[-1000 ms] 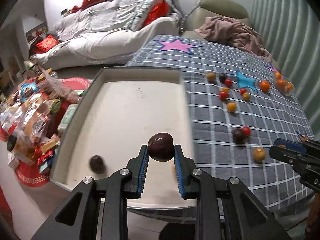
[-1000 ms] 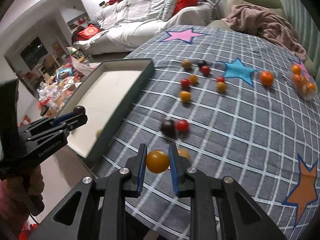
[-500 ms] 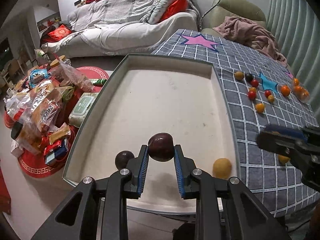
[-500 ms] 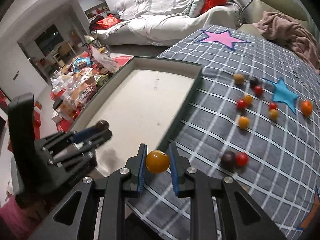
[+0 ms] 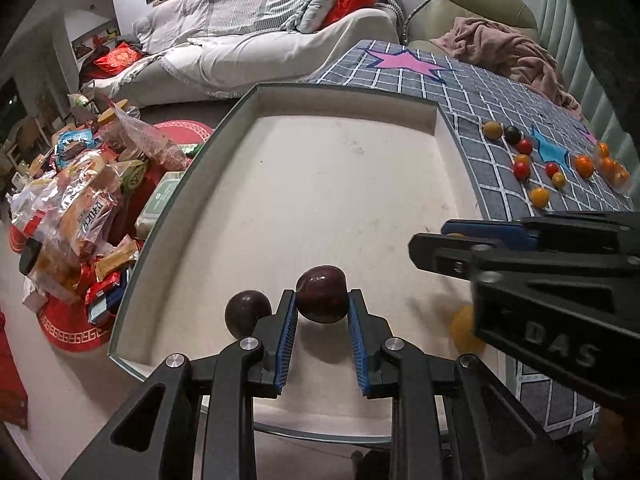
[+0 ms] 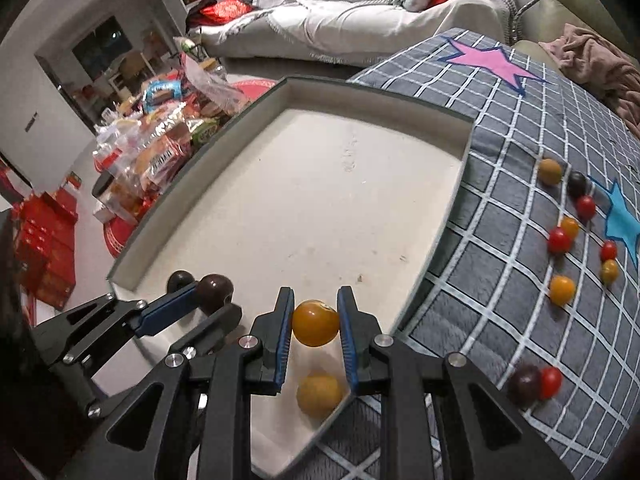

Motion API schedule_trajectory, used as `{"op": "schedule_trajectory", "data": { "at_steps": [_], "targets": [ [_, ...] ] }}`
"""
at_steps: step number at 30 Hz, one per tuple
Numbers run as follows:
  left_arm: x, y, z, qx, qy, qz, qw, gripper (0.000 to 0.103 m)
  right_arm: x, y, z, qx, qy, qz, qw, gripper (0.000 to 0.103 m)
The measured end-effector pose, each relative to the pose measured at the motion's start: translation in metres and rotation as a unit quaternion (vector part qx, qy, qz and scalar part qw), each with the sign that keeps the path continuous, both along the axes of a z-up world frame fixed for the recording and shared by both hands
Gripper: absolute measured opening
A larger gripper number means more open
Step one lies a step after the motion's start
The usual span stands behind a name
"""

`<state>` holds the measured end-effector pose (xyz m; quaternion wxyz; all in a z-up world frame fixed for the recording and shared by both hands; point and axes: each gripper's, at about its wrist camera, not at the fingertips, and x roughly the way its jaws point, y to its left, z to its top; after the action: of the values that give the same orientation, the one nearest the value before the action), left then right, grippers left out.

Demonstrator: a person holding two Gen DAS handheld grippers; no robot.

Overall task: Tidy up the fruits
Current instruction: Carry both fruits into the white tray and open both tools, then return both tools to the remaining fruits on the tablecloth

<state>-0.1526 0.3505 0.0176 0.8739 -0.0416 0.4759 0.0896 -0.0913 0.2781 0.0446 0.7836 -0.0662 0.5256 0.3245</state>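
My left gripper (image 5: 322,310) is shut on a dark purple fruit (image 5: 321,299) and holds it just above the near end of the cream tray (image 5: 256,92). A second dark fruit (image 5: 246,312) lies in the tray beside its left finger. My right gripper (image 6: 314,318) is shut on a yellow-orange fruit (image 6: 315,323) over the tray's near right corner (image 6: 436,240). Another yellow fruit (image 6: 319,395) lies in the tray below it. The left gripper shows in the right wrist view (image 6: 212,292).
Several red, orange and dark small fruits (image 6: 560,240) lie scattered on the grey checked cloth (image 6: 500,152) right of the tray. Snack packets (image 5: 80,208) are piled on the floor to the left. A sofa (image 5: 260,40) stands behind.
Both grippers have moved left from over the cloth to over the tray's near end, each still holding its fruit. The right gripper now sits close beside the left one.
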Motion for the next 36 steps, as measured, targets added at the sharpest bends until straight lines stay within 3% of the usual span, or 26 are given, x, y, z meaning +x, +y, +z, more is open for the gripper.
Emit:
{"op": "schedule_trajectory", "data": {
  "at_steps": [6, 11, 14, 15, 17, 19, 24, 29, 36],
  "targets": [
    [0.0, 0.0, -0.005, 0.0, 0.006, 0.005, 1.0, 0.027, -0.001, 0.004, -0.007, -0.013, 0.0, 0.012, 1.0, 0.027],
    [-0.001, -0.001, -0.006, 0.005, 0.006, 0.005, 1.0, 0.027, -0.003, 0.003, -0.002, -0.003, -0.001, 0.016, 1.0, 0.048],
    [0.0, 0.0, -0.006, 0.004, 0.008, 0.006, 0.9999, 0.029, -0.007, 0.004, 0.007, 0.0, -0.016, 0.019, 1.0, 0.076],
    [0.0, 0.0, -0.005, 0.004, 0.008, 0.007, 0.9999, 0.034, -0.008, 0.003, 0.01, 0.001, -0.025, 0.017, 1.0, 0.079],
    [-0.003, 0.001, -0.002, -0.01, -0.005, 0.005, 0.9999, 0.081, -0.009, 0.001, 0.015, 0.006, -0.027, 0.014, 1.0, 0.08],
    [-0.009, -0.004, 0.005, 0.015, -0.029, 0.012, 0.9994, 0.09, -0.01, -0.004, 0.021, 0.007, -0.033, 0.007, 0.999, 0.084],
    [-0.009, -0.012, 0.01, 0.019, -0.029, 0.001, 0.9994, 0.09, -0.014, -0.03, 0.034, -0.001, -0.061, -0.022, 0.998, 0.103],
    [-0.014, -0.024, 0.017, 0.009, -0.033, -0.011, 0.9994, 0.09, -0.018, -0.088, 0.036, 0.004, -0.061, -0.074, 0.995, 0.103],
    [-0.011, -0.063, 0.032, 0.013, -0.047, -0.056, 0.9973, 0.09, -0.03, -0.165, 0.017, -0.028, -0.054, -0.148, 0.987, 0.103]
  ]
}}
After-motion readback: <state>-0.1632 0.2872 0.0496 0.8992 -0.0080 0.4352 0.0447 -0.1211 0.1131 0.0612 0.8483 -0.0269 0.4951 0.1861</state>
